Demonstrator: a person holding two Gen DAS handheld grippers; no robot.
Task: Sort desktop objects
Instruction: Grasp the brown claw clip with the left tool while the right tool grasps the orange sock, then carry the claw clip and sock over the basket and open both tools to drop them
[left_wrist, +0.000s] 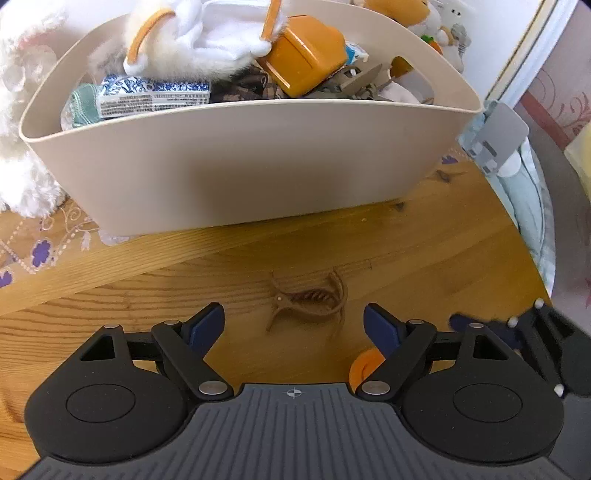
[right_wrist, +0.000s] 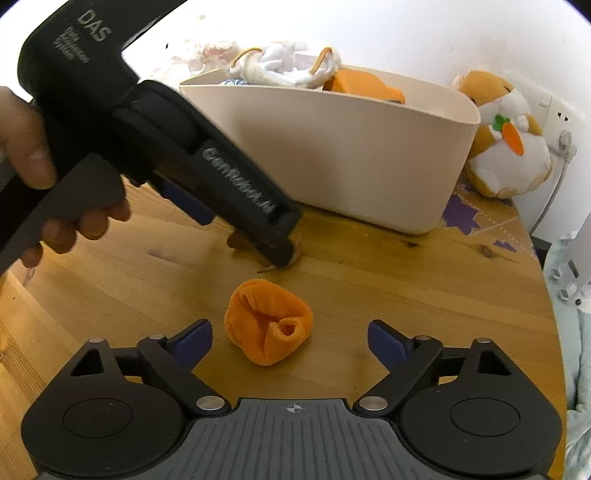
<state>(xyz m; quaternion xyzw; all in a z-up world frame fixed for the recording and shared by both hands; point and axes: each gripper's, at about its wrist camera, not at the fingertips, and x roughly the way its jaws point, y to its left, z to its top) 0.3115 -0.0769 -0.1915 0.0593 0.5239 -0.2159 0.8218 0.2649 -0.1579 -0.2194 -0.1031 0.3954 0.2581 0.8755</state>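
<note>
My left gripper (left_wrist: 293, 325) and right gripper (right_wrist: 290, 341) look alike: matte black linkage arms, silver pivot pins, blue pads (right_wrist: 194, 341), two round black housings and a ribbed grey base with a small crosshair mark. The left one's black body carries white lettering, "DAS" among it. My hand (right_wrist: 74, 221) wraps its handle.

The left gripper's black body (right_wrist: 155, 147) hides most of the brown hair clip (right_wrist: 273, 266) on the wooden table (right_wrist: 369, 295). The beige basket's near wall (left_wrist: 240, 166) conceals the lower parts of its piled contents. A white plush toy (left_wrist: 18, 147) at the table's left edge is cut off by the frame.
</note>
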